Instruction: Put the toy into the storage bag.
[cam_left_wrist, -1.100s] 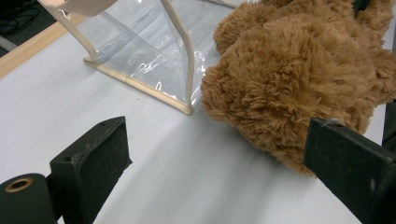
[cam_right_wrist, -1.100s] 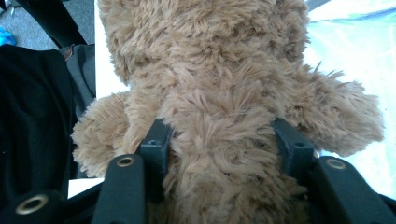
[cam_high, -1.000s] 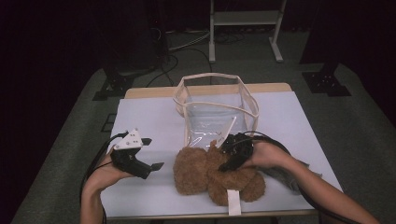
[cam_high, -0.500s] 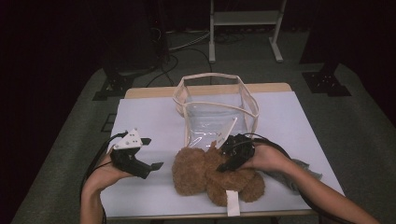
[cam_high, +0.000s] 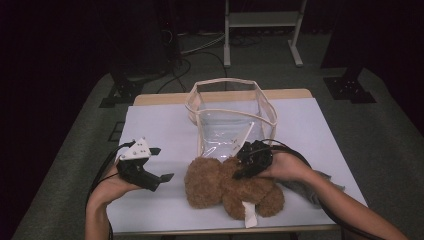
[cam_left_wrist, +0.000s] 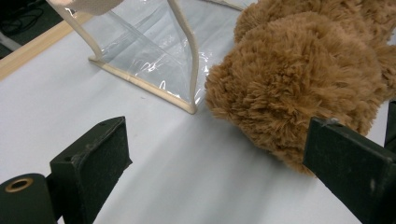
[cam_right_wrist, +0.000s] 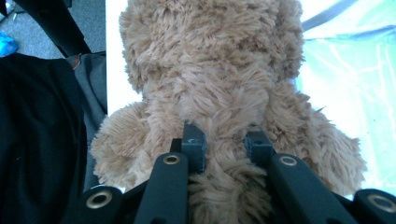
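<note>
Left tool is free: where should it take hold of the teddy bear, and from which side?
Grip the round head, coming in low from the bear's left. It bulges toward the open left tool, soft enough to pinch; the right tool already clamps the body.

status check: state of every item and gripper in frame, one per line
teddy bear: lying on the table, pinched by the right gripper, just short of the bag
clear bag: standing upright, mouth open, nothing visible inside
left gripper: open, jaws spread wide, holding nothing, beside the bear
right gripper: shut on the bear's fur
grey cloth: crumpled at the table's right edge, under the right forearm
</note>
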